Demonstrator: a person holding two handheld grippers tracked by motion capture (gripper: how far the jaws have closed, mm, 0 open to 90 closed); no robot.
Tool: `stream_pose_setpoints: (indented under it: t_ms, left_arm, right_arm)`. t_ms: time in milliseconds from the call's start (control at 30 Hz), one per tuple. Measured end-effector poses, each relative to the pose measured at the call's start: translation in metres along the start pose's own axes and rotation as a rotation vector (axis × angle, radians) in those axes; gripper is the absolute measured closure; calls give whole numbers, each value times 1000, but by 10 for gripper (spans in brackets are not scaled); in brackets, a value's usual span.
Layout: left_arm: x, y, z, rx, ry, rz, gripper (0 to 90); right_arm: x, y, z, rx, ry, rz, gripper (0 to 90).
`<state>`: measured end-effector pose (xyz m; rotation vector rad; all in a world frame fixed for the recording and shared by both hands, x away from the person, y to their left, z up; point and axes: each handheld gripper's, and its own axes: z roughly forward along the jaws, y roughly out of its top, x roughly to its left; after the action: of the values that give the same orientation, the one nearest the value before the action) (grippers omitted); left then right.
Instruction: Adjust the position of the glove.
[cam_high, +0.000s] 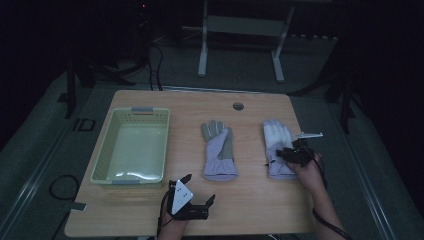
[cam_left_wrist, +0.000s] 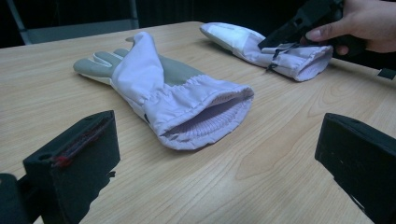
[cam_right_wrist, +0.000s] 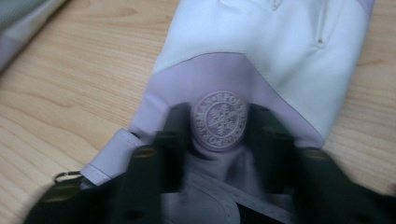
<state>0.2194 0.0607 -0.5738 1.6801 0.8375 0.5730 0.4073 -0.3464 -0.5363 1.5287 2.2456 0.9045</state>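
Nearest the bench (cam_high: 250, 210) front edge, left gripper (cam_high: 200, 192) lying low, jaws spread wide and gripping nothing, bare wood between them in the left gripper view. Just beyond, near glove (cam_high: 219, 150) lying flat mid-bench, cuff toward the person, grey palm up, fingers pointing away; cuff mouth gaping toward the left gripper (cam_left_wrist: 210, 186) and well apart from it. To the right, right gripper (cam_high: 287, 156) down on the far glove (cam_high: 277, 145), held by a hand (cam_high: 310, 172) at the cuff end. In the right gripper view, right gripper (cam_right_wrist: 217, 140) pinching up a fold of lilac fabric of the far glove (cam_right_wrist: 261, 56) around the round snowflake badge (cam_right_wrist: 219, 119), pads pressing in from both sides, jaws partly closed on the bunched cloth. Blurred there: jaw edges and the small metal ring (cam_right_wrist: 65, 177) beside the cuff. Hard to read: lettering on the badge. Cut off: fingertips of that glove at the top of the right gripper view. Far left on the bench, pale basket (cam_high: 107, 150), well apart from both gloves. Beyond the bench, dark floor, cables and a stand's legs, dim.
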Motion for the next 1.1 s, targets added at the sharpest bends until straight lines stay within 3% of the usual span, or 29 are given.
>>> stream_pose_setpoints:
  t_ms: [167, 233, 300, 500, 667, 800, 967, 1100]
  left_arm:
    - [0, 0, 0, -1, 1, -2, 0]
    - [0, 0, 0, -1, 1, -3, 0]
    - [0, 0, 0, -2, 1, -5, 0]
    - [0, 0, 0, 0, 1, -4, 0]
    - [0, 0, 0, 1, 2, -3, 0]
    - [0, 0, 0, 2, 1, -2, 0]
    - [0, 0, 0, 1, 2, -1, 0]
    - [0, 0, 0, 1, 2, 0, 0]
  right_arm:
    - [8, 5, -3, 19, -37, -4, 766]
    - [11, 8, -8, 17, -52, 15, 785]
    - [14, 14, -17, -3, -85, 7, 790]
    - [22, 30, -38, -48, -126, 8, 791]
    - [34, 46, -54, -85, -130, 22, 790]
    - [50, 61, -68, -134, -163, 25, 789]
    - [72, 77, -80, -174, -151, 9, 789]
    - [98, 89, -88, -231, -133, -12, 788]
